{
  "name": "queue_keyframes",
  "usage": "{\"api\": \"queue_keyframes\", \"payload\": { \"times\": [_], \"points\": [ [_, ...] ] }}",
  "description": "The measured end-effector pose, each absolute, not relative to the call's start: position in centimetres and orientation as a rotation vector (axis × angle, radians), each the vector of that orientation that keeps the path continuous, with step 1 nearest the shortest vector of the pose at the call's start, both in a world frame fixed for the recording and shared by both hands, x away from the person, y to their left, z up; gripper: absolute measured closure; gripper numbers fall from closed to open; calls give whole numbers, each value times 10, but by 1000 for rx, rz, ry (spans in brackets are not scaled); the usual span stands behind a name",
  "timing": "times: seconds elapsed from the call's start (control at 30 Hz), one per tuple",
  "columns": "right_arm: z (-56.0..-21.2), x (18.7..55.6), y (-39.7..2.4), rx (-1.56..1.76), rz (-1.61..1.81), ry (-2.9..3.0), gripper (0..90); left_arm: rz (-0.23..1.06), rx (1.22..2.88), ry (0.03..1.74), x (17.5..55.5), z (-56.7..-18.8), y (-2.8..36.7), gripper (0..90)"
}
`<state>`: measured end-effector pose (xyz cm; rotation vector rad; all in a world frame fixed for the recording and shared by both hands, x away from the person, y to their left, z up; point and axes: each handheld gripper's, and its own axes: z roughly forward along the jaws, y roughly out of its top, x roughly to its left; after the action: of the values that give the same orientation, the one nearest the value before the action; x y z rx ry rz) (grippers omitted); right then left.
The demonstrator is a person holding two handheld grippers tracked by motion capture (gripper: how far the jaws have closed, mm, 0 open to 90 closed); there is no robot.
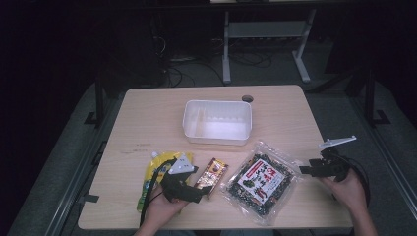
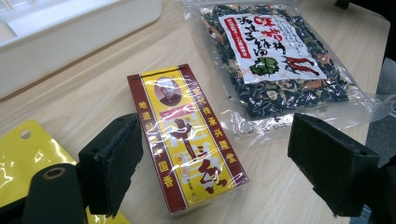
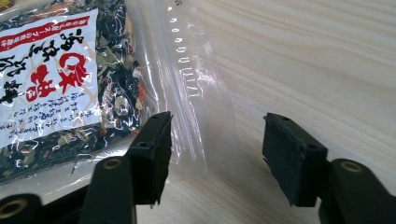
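Note:
A red and yellow box (image 2: 187,140) printed with Chinese text lies flat on the wooden table, between the wide-apart jaws of my left gripper (image 2: 219,161); neither pad presses on it. In the high view my left gripper (image 1: 199,189) sits at the front left, pointing right at the box (image 1: 212,176). To the right lies a clear bag of dried dark vegetables (image 1: 260,182) with a white and red label. My right gripper (image 1: 306,169) stands open at the bag's right side, with the bag's clear sealed edge (image 3: 187,112) between its jaws and untouched by the pads.
A white plastic bin (image 1: 216,120) stands empty at the table's middle back. A yellow pouch (image 1: 153,173) lies under and left of my left gripper. The table's right edge (image 1: 324,147) is close behind my right hand. Dark floor and desk legs lie beyond.

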<state>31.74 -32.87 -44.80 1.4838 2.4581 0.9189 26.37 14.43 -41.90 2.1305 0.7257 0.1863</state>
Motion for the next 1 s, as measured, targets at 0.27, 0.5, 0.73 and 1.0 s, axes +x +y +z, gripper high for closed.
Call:
{"api": "queue_keyframes", "payload": {
  "times": [0.27, 0.5, 0.73, 1.0],
  "points": [
    [-453, 320, -333, 1538, 945, 2493, 599, 180, 2140, 720, 264, -420, 143, 175],
    [-455, 321, -334, 1559, 972, 2509, 718, 172, 2145, 721, 265, -421, 141, 175],
    [-451, 317, -338, 1543, 1006, 2492, 891, 154, 2142, 723, 268, -423, 137, 175],
    [-436, 311, -335, 1480, 1013, 2476, 895, 120, 2141, 714, 273, -423, 129, 175]
  ]
}}
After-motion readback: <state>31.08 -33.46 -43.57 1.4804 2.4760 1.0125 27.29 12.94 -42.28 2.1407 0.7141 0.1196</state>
